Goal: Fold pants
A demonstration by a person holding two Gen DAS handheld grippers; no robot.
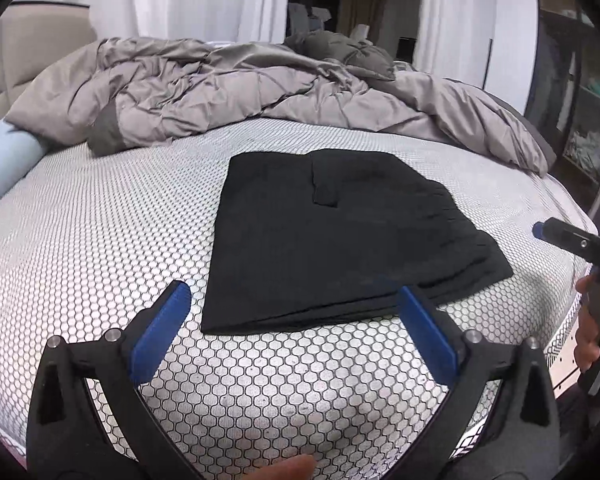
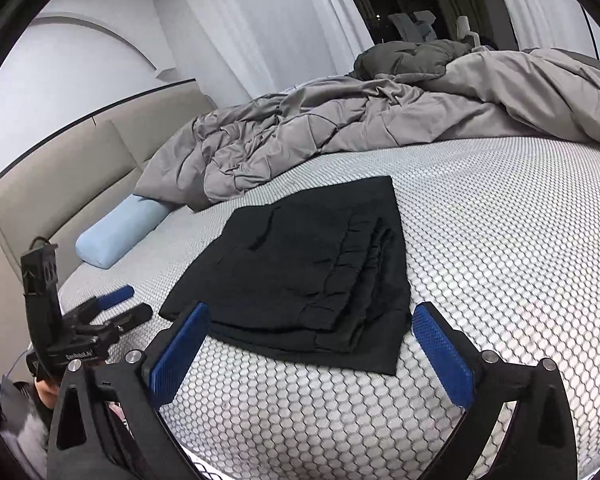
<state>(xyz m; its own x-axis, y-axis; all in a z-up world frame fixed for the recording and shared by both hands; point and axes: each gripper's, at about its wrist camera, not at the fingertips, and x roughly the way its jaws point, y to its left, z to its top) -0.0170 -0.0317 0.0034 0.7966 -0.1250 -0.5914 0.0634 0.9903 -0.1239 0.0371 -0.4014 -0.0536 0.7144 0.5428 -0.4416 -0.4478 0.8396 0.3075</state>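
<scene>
Pants (image 1: 332, 236), black and already folded into a thick stack, lie flat near the front of the bare mattress (image 1: 100, 240), and neither tool is touching them. Left gripper (image 1: 296, 320) hovers just short of the stack's near edge with its blue pads (image 1: 160, 332) spread wide and nothing between them. Right gripper (image 2: 312, 340) does the same from its own side, jaws apart and empty, its pads straddling the layered corner without contact. From the right wrist view the left tool (image 2: 120, 304) hangs off to the side, clear of the cloth.

Both being open and drawn back suggests to me that the folding is done or nearly so, and the person is looking the bundle over. The layers sit a little staggered along one edge, with the elastic waist ruffled on top, so a last squaring-up might be wanted.

Farther out, a crumpled grey comforter (image 1: 228, 92) is pushed to the far side, likely to free the honeycomb-patterned surface for working. A light blue bolster pillow (image 2: 120, 228) rests against the beige headboard (image 2: 60, 184), well apart from the pants.
</scene>
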